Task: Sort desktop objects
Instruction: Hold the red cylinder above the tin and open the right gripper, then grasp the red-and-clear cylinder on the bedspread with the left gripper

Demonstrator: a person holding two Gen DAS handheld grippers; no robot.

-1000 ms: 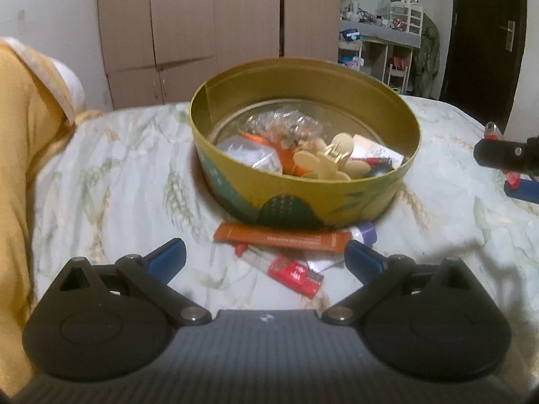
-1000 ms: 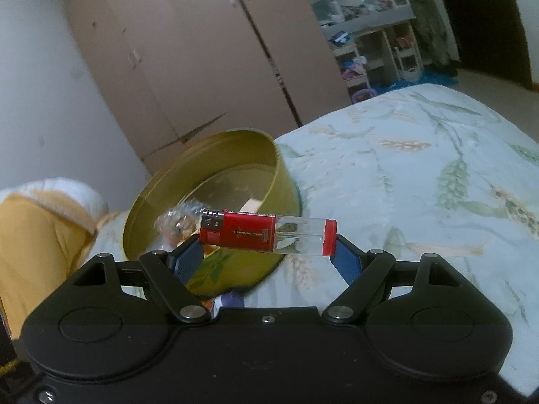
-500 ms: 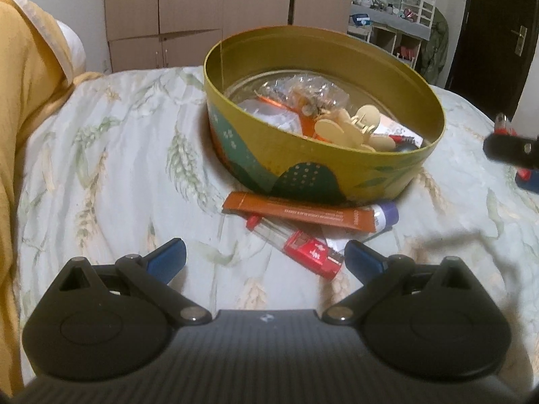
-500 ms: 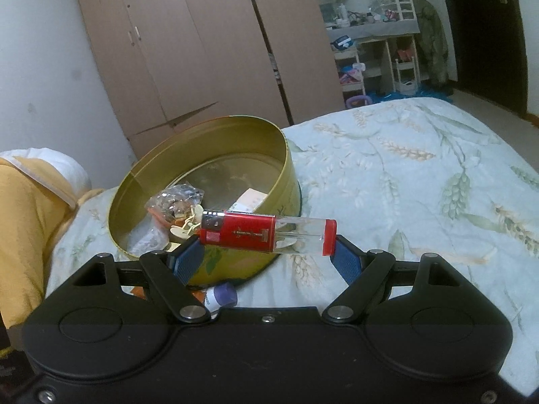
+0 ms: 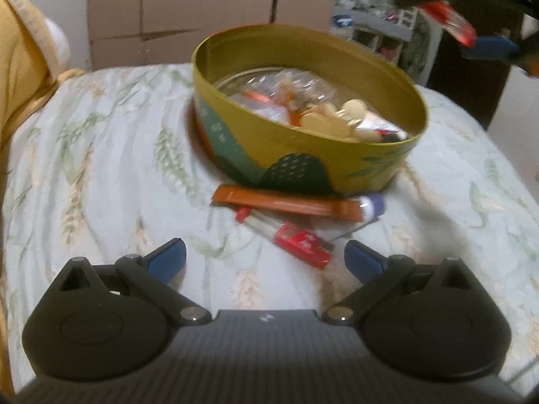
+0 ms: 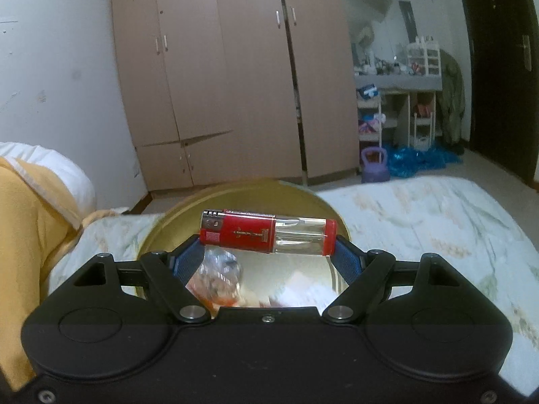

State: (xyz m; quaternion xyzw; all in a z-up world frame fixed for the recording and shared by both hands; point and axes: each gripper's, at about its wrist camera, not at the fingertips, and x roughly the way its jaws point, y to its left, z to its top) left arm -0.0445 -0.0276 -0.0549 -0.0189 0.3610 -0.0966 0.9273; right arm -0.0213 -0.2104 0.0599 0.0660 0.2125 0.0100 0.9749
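Observation:
My right gripper [image 6: 268, 257] is shut on a red and clear lighter [image 6: 267, 235], gripped end to end between the blue pads. It hangs above the open gold round tin [image 6: 235, 192]. In the left wrist view the same gripper [image 5: 471, 30] and its lighter [image 5: 448, 20] show blurred at the top right, above the tin's [image 5: 303, 158] far right side. The tin holds clear bags and a cream hair clip [image 5: 337, 118]. My left gripper [image 5: 264, 252] stands open just above the bedsheet. Ahead of it lie a second red lighter [image 5: 296, 240], an orange sachet [image 5: 286, 202] and a purple-capped tube [image 5: 372, 203].
The tin stands on a bed with a pale floral sheet [image 5: 101, 168]. A yellow blanket [image 5: 17, 67] lies along the left side. Behind the bed are a beige wardrobe [image 6: 219, 84], a cluttered shelf unit [image 6: 397, 101] and a dark door [image 6: 505, 67].
My right gripper has risen with the lighter, rolled level and moved from beside the tin to above it. The left gripper has hardly moved and stays open.

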